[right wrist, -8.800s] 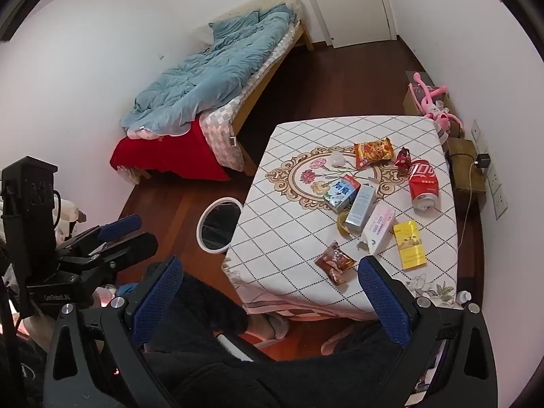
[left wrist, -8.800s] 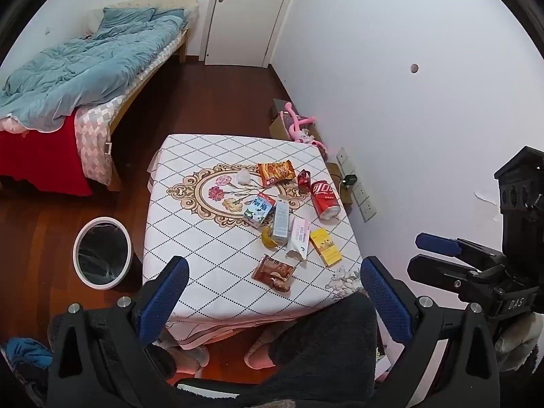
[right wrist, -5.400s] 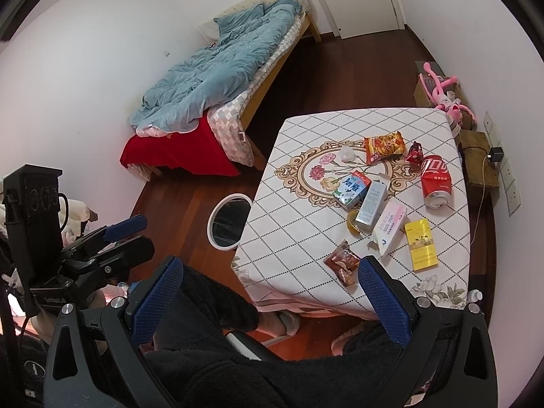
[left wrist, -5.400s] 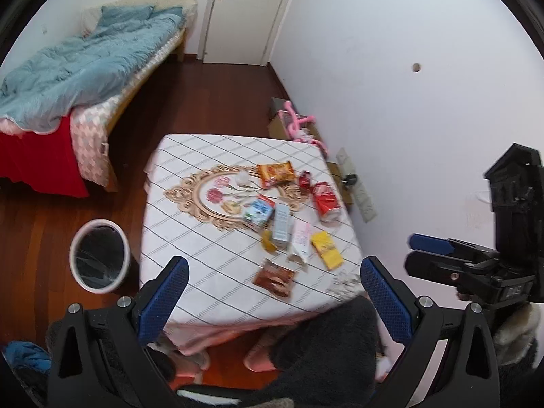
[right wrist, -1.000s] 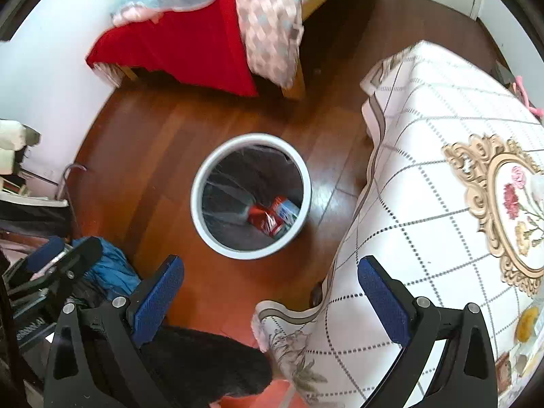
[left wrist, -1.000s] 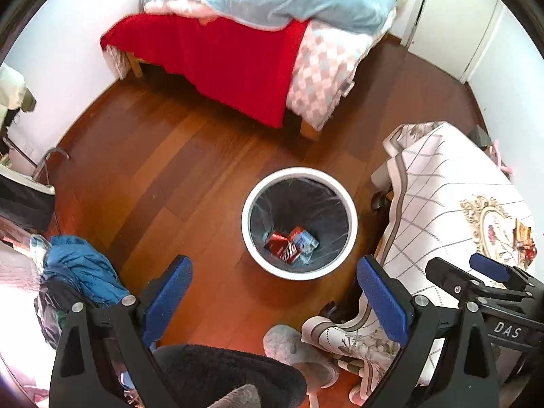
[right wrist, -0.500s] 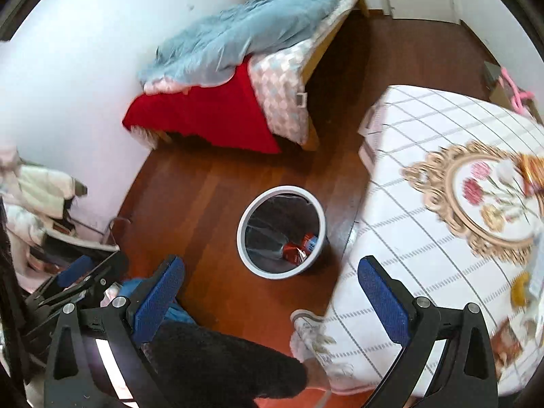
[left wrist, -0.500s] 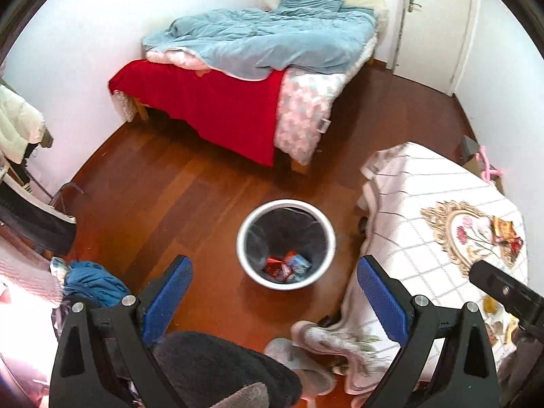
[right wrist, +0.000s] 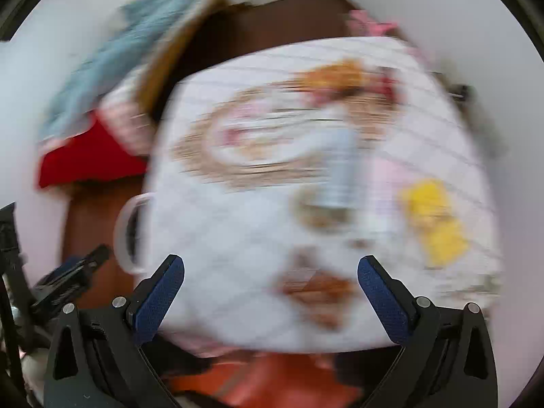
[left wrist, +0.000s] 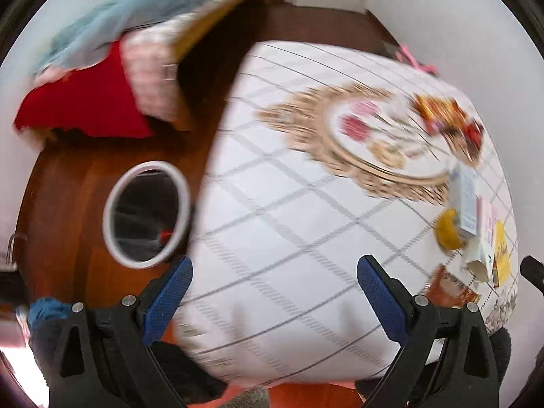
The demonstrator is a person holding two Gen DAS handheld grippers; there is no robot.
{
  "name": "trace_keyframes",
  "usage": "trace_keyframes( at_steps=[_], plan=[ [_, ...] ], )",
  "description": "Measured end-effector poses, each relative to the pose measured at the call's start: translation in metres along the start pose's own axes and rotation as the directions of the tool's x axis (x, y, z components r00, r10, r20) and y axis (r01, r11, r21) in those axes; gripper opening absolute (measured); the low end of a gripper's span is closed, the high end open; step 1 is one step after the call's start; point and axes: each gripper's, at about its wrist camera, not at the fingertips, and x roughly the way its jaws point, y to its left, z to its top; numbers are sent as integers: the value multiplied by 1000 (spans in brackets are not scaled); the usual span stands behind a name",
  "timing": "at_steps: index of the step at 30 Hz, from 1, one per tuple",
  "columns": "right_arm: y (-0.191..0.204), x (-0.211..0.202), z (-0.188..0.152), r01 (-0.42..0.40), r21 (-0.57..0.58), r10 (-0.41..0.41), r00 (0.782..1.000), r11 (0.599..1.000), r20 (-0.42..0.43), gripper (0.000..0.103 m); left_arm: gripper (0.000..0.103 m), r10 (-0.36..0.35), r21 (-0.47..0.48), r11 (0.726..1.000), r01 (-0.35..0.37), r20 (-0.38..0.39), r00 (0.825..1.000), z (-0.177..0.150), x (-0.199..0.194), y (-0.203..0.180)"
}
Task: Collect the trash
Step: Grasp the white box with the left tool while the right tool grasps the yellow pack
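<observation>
Both views are motion-blurred. The table with a white diamond-pattern cloth carries trash at its right side: an orange snack bag, a tall white-blue carton, a yellow peel, a yellow box and a brown wrapper. The white-rimmed bin stands on the floor left of the table. My left gripper is open and empty above the table's near edge. My right gripper is open and empty, just above the brown wrapper; the yellow box lies to its right.
A bed with red and blue covers stands at the back left. Dark wood floor surrounds the bin. White walls close the room on the right. The bin's rim shows left of the table in the right wrist view.
Both grippers have swung from over the bin back to the table and come much closer to it. Both stay open and empty.
</observation>
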Motion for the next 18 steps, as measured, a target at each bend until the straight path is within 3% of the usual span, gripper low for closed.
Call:
trace_keyframes(
  at_steps=[3,4,5,7,13,17,18],
  plan=[
    [-59,22,7,130,25,-129,991,991,-28,102,99,4,74,997,-1,-34,999,9,20,-41],
    [-71,31,10,152,22,-151,988,988,-45,99,99,8,101,995,-4,-42,999,12,27,-54],
    [-84,43,14,180,18,-179,982,983,-67,89,99,9,120,993,-3,-48,999,14,30,-63],
    [-104,65,18,204,-1,-203,973,979,-109,85,99,6,155,988,4,-64,998,21,39,-87],
    [-133,107,27,197,-35,-200,966,980,-165,86,98,-83,201,974,100,-88,993,44,46,-140],
    [-156,99,35,206,86,-195,973,975,-122,65,98,-139,223,960,167,-134,981,61,61,-170],
    [-166,96,37,216,143,-200,972,966,-122,65,98,-163,231,952,198,-163,973,66,68,-181]
  ],
)
